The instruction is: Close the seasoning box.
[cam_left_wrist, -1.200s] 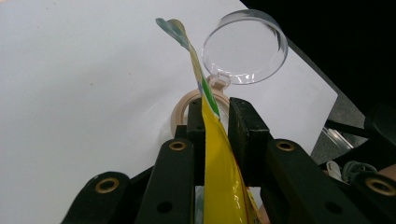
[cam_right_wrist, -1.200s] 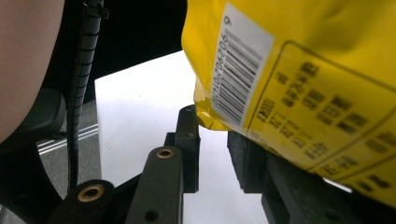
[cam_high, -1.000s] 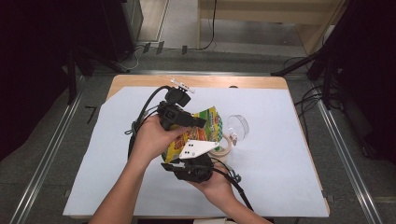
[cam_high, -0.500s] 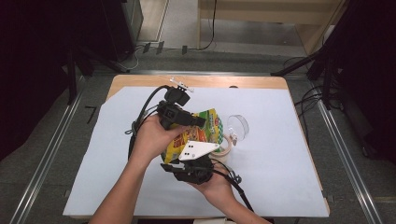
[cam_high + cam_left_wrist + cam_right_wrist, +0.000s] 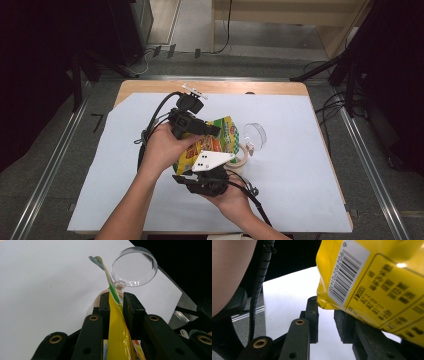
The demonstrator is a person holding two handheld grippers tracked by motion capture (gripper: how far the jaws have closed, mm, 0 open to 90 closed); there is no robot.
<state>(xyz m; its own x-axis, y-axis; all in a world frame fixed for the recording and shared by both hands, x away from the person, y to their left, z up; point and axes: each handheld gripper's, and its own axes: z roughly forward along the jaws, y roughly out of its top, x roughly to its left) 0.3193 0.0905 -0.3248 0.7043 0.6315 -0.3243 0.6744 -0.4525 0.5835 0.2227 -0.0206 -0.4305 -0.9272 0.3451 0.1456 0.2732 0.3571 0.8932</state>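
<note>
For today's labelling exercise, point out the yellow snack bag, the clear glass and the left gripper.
yellow snack bag (image 5: 372,290), right gripper view, printed back panel.
clear glass (image 5: 134,266), left gripper view, round bowl.
left gripper (image 5: 116,303), left gripper view, between its jaw tips.

White sheet (image 5: 300,165) over wooden table (image 5: 225,88), grey floor (image 5: 50,150), dark stands (image 5: 345,75)

We see a bright yellow bag (image 5: 220,142) with green edging, red and orange print, and a white barcode panel (image 5: 347,272) with black bars and dark lettering. Both grippers, left (image 5: 212,131) and right (image 5: 186,180), are black with brass-coloured rivets. The glass (image 5: 134,266) is clear, the table sheet (image 5: 300,150) white, the table edge (image 5: 240,87) tan.
</note>
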